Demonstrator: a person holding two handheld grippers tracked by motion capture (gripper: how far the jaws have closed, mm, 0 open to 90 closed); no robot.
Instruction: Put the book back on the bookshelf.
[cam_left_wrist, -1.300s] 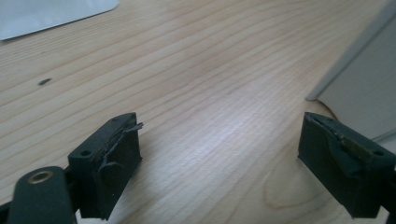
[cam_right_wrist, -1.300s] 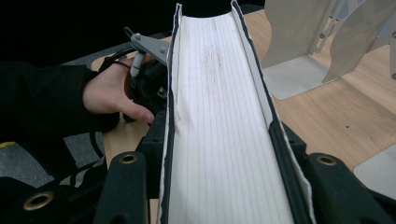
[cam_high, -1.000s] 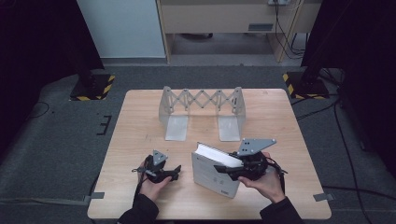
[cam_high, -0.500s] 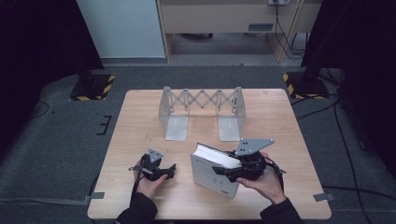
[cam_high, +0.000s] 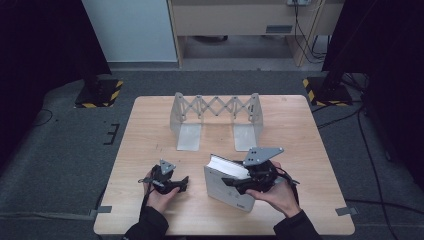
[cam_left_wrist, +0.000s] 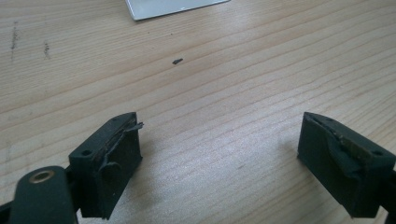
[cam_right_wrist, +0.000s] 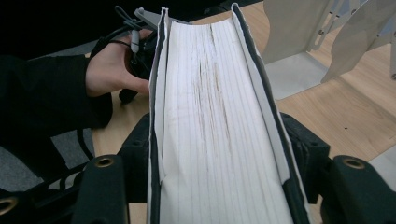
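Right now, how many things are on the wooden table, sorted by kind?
Thick white-paged book with pale cover: 1
Silver metal expanding book rack: 1
Black two-jaw tools: 2, left tool, right tool
Total: 4

The book is a thick volume with a pale grey-white cover and a white block of pages. It stands upright on the wooden bench, on its lower edge and slightly tilted, just in front of the metal folding bookend rack and well apart from it. In the right gripper view its page edges face up, marked with faint brown streaks, and the covers flare slightly at either side of the block.
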